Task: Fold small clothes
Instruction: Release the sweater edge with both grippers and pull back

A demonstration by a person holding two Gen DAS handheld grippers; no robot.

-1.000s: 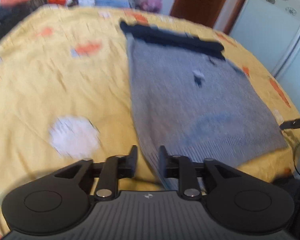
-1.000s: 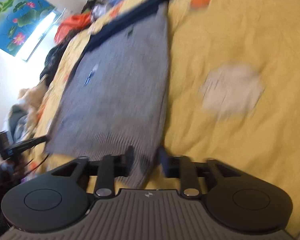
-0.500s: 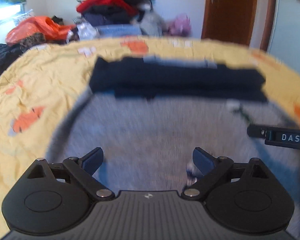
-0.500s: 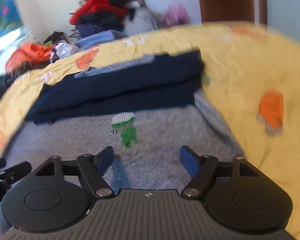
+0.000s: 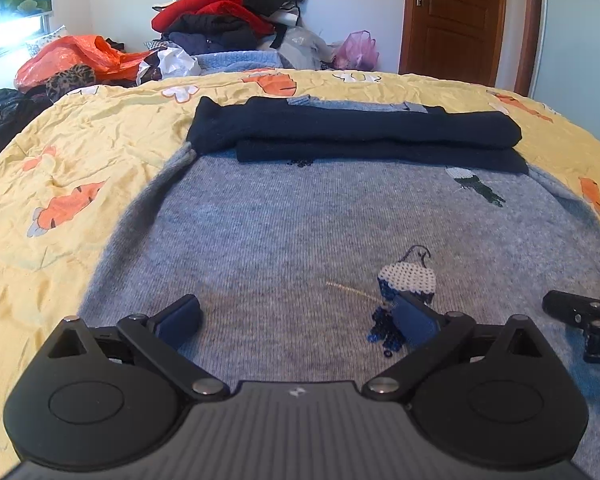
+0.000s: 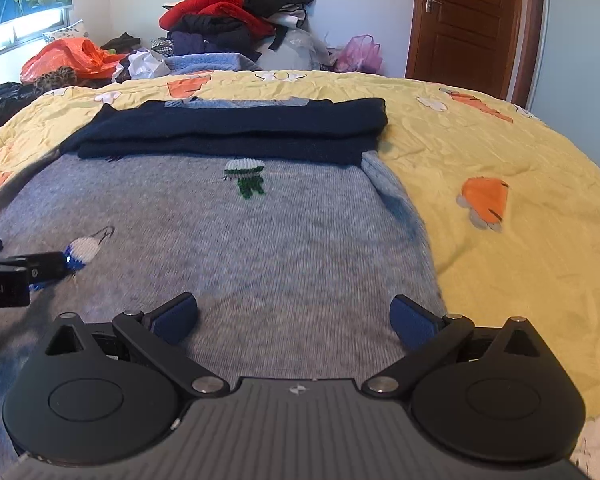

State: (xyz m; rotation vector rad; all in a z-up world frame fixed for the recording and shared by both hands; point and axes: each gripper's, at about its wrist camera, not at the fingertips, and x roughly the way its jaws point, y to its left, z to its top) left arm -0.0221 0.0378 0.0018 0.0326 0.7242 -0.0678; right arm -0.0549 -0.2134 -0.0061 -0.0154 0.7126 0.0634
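Both views swing from the sweater's side edges to face straight up its length, and both sets of jaws have just been opening, nothing between them now.

Bed with yellow carrot-print cover carries everything. Grey sweater lies flat on it, near hem toward the cameras, body spread smooth. Navy sleeves are folded across the far chest as a stacked band, so the sleeve fold looks done. Judged left: fold the body up from the hem, maybe once more, then set aside. Roughly midway.

Clothes pile sits past the bed against the wall, orange bag to its left, wooden door on the right.

Left hand-held gripper hovers over the near left part of the sweater, jaws spread wide, empty. Right hand-held gripper hovers over the near right part, close to the sweater's right edge, jaws also wide and empty. Each shows at the edge of the other's view, side by side, apart.

Small knit figures: blue-and-white one just by the left gripper's right finger, green one farther up.
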